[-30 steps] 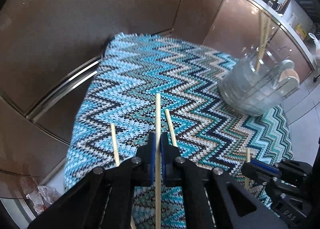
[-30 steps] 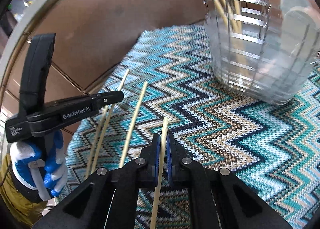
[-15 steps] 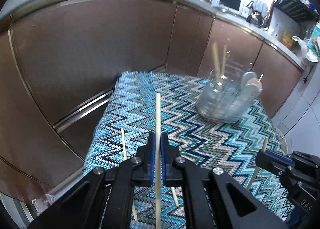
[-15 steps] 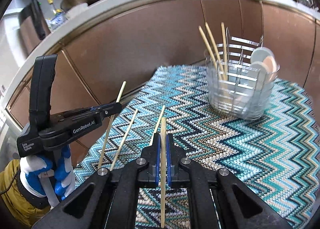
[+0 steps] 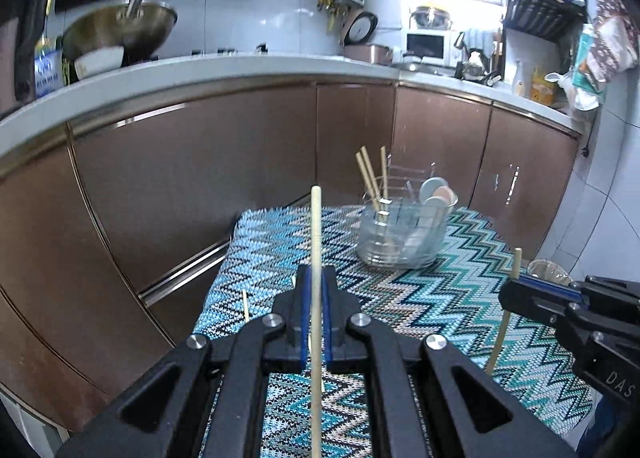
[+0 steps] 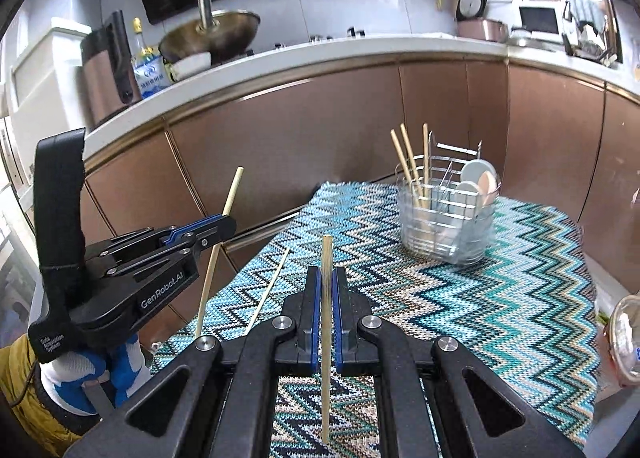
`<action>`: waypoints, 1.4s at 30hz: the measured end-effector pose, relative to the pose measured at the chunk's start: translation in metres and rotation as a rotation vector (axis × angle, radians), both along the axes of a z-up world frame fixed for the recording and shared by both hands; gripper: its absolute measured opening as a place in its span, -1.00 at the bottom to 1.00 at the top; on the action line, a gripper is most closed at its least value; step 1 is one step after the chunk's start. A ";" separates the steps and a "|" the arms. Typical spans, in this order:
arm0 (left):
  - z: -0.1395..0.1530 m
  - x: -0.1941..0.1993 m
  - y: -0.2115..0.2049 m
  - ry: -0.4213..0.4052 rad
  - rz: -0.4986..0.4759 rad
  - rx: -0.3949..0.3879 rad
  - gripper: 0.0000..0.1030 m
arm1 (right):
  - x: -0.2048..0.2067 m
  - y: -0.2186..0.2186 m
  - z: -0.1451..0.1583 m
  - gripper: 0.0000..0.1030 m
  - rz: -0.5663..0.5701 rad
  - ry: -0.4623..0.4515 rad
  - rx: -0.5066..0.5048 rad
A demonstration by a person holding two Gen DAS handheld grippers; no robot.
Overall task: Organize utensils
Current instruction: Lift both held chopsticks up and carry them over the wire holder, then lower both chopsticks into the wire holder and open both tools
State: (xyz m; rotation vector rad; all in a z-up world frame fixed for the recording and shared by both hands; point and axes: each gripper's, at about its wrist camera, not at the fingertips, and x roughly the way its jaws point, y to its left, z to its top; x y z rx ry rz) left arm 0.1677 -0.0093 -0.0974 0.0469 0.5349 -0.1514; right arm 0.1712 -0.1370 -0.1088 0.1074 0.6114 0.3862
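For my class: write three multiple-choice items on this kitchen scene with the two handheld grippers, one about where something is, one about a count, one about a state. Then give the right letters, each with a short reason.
1. Where does the wire utensil holder stand?
A. on the zigzag cloth
B. on the white counter
C. on the floor

2. How many chopsticks stand in the holder?
A. one
B. three
C. six

3. What is the state of the right gripper?
A. wide open and empty
B. shut on a spoon
C. shut on a chopstick

Answers:
1 A, its base rests on the patterned cloth, far end.
2 B, three wooden sticks rise from its left compartment.
3 C, a single chopstick runs between its blue pads; the left gripper holds another likewise.
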 end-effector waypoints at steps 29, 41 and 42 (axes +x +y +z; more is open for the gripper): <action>0.023 -0.031 -0.019 -0.038 -0.011 -0.024 -0.91 | -0.061 -0.075 0.017 -0.90 -0.109 -0.136 0.081; 0.058 0.035 -0.017 -0.050 -0.037 -0.151 -0.91 | -0.005 -0.101 0.029 -0.90 -0.098 -0.154 0.075; 0.067 0.044 -0.019 -0.065 -0.049 -0.180 -0.91 | 0.006 -0.101 0.036 -0.89 -0.087 -0.173 0.082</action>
